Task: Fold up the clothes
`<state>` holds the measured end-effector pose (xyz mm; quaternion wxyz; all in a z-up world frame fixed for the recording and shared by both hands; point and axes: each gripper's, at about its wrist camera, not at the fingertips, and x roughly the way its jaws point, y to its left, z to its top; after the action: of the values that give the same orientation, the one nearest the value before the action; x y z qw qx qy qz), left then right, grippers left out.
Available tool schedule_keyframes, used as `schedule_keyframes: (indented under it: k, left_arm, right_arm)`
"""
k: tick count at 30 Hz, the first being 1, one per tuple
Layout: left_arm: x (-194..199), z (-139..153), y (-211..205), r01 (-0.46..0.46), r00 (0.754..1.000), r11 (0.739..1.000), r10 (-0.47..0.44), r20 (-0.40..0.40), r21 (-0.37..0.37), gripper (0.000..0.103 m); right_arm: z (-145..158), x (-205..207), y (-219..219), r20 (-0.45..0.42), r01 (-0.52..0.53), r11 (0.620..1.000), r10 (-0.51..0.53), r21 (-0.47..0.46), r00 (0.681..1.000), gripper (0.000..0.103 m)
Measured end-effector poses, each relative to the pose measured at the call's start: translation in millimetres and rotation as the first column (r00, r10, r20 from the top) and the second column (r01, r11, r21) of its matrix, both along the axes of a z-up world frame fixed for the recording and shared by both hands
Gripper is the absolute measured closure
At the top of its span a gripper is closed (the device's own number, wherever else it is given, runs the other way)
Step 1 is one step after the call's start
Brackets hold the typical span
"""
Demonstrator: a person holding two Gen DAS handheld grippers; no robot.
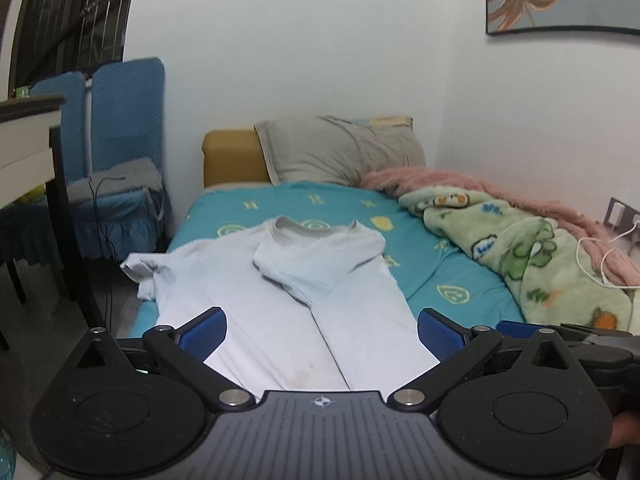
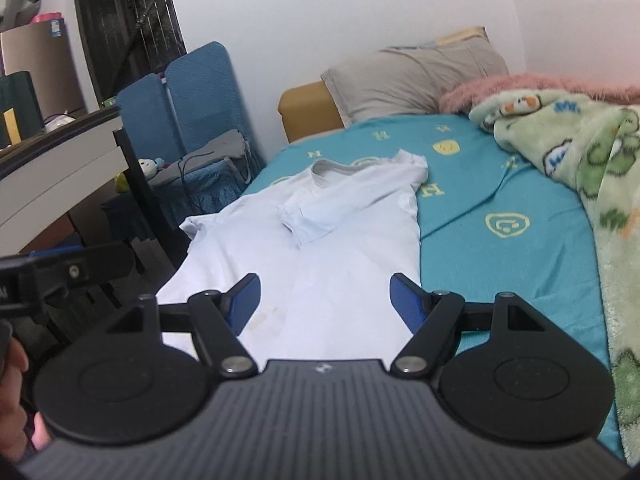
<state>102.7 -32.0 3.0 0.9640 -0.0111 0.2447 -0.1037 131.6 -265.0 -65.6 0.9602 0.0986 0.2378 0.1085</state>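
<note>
A white T-shirt (image 1: 280,300) lies flat on the teal bedsheet (image 1: 432,248), collar toward the pillow. Its right side is folded inward, with the right sleeve lying across the chest; the left sleeve (image 1: 140,272) hangs at the bed's left edge. My left gripper (image 1: 322,330) is open and empty, held above the shirt's lower part. The shirt also shows in the right wrist view (image 2: 320,248). My right gripper (image 2: 326,300) is open and empty above the shirt's hem area. The left gripper shows at the left edge of the right wrist view (image 2: 68,272).
A grey pillow (image 1: 340,152) and yellow headboard (image 1: 232,156) are at the bed's far end. A green cartoon blanket (image 1: 532,256) and pink fluffy blanket (image 1: 460,180) lie along the right side. A desk (image 1: 28,140) and blue chairs (image 1: 124,136) stand left.
</note>
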Motion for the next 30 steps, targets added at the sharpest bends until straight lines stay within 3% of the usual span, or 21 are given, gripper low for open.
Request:
schedule_keyframes:
  k: [8,16,25,30]
  left_arm:
    - [-13,11,26,-0.003,1.0,0.998,0.003,0.0,-0.058,0.0]
    - [-2,13,74,-0.083,0.995,0.991,0.077,-0.055,-0.102,0.0]
    - [28,-7,126,-0.246,0.961,0.953,0.215,-0.174,-0.18,0.0]
    - [45,-24,153,-0.38,0.914,0.907,0.338,-0.226,-0.18,0.0]
  right_arm:
    - [3,8,17,0.008,0.013,0.995,-0.012,-0.096,1.0,0.03]
    - [3,79,63,-0.097,-0.086,0.973,0.066,-0.216,0.993,0.031]
    - [-20,199,192,-0.165,-0.3,0.907,0.261,-0.296,0.951,0.032]
    - [-42,249,280,-0.161,-0.431,0.843,0.4,-0.32,0.902,0.036]
